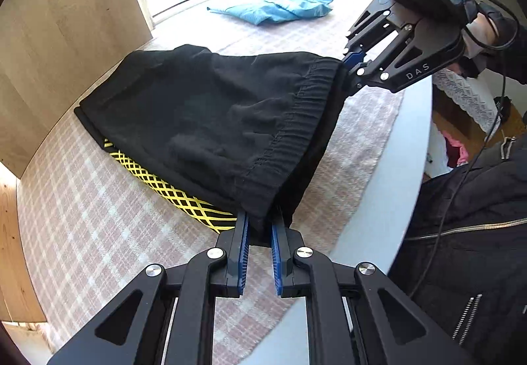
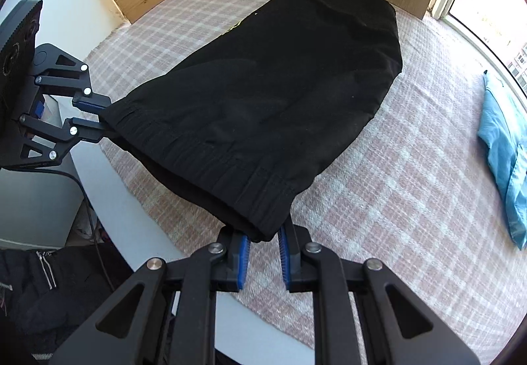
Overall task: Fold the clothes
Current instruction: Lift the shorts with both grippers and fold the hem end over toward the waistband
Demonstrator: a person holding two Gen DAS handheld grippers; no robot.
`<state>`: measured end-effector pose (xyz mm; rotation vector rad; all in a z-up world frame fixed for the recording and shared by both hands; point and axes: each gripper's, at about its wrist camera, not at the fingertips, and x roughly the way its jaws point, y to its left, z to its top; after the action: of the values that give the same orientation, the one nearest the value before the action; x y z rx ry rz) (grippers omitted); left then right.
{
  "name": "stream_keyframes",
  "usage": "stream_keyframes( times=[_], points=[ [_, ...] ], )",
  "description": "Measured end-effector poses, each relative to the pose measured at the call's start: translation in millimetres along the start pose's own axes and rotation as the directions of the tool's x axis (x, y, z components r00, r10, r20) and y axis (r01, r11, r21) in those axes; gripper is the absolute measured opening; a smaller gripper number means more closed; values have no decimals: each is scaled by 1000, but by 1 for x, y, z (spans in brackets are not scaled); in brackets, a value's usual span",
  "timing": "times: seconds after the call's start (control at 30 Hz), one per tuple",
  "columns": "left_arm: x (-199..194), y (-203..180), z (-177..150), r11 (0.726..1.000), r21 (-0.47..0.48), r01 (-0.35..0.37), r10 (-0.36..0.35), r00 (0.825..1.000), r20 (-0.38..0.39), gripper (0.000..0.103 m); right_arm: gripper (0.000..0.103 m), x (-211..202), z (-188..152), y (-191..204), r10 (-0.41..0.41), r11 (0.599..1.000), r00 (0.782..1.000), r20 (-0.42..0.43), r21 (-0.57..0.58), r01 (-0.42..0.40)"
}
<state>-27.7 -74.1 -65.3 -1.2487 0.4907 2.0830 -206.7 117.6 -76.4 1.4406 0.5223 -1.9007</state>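
In the left wrist view the left gripper (image 1: 260, 226) sits at the bottom centre, its blue-padded jaws pinched on one end of the waistband of the black shorts (image 1: 210, 114). The right gripper (image 1: 350, 68) shows at the upper right of that frame, clamped on the other end of the same elastic band, with a hand (image 1: 481, 32) behind it. The waistband stretches between the two grippers, raised off the surface, while the rest of the shorts slopes down toward the middle left and rests on the checked cloth (image 1: 98, 200). A yellow lattice panel (image 1: 164, 187) on the shorts peeks out beneath the black fabric at lower centre. A blue garment (image 1: 276, 9) lies well apart at the top centre, near the window. In the right wrist view the right gripper (image 2: 265, 238) is at the bottom centre, closed on the band's corner, and the left gripper (image 2: 102, 116) is at the middle left, closed on the far corner. The shorts (image 2: 280, 95) fill the centre, running toward the upper right onto the cloth (image 2: 411, 183). The blue garment (image 2: 504, 151) lies at the right edge. A dark jacket (image 1: 467, 249) fills the lower right of the left view.
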Motion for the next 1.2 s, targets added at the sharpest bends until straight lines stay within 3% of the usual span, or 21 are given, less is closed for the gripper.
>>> stream_keyframes(
  times=[0.33,0.43,0.6,0.73,0.8,0.97,1.03,1.1,1.13,1.2],
  points=[
    [-57,-85,4,976,17,217,-217,976,5,11,15,-75,-62,28,20,998,996,-90,-65,-26],
    [-74,-85,17,976,3,220,-220,974,55,11,15,-103,-78,21,16,997,995,-95,-77,-23],
    [-50,-6,44,983,-98,157,-148,984,98,11,15,-126,-26,-23,-55,996,996,75,-62,59],
    [-29,60,65,978,-181,107,-85,989,124,10,15,-120,51,-68,-97,993,977,188,-45,107],
    [-18,93,76,972,-222,83,-53,989,135,10,7,-106,92,-95,-123,991,971,206,-25,131],
    [8,175,102,946,-324,24,29,987,156,0,7,-39,160,-153,-91,995,985,146,45,86],
    [30,197,99,939,-343,24,19,992,121,0,8,-2,180,-159,-62,997,993,103,40,58],
    [47,211,93,934,-355,38,-8,996,84,0,9,22,178,-163,33,999,999,37,37,-34],
    [50,212,88,932,-357,54,-32,997,68,0,11,33,172,-161,67,997,998,12,30,-67],
    [55,212,78,932,-352,84,-76,996,37,0,32,50,158,-154,102,995,994,-24,7,-102]
  ],
)
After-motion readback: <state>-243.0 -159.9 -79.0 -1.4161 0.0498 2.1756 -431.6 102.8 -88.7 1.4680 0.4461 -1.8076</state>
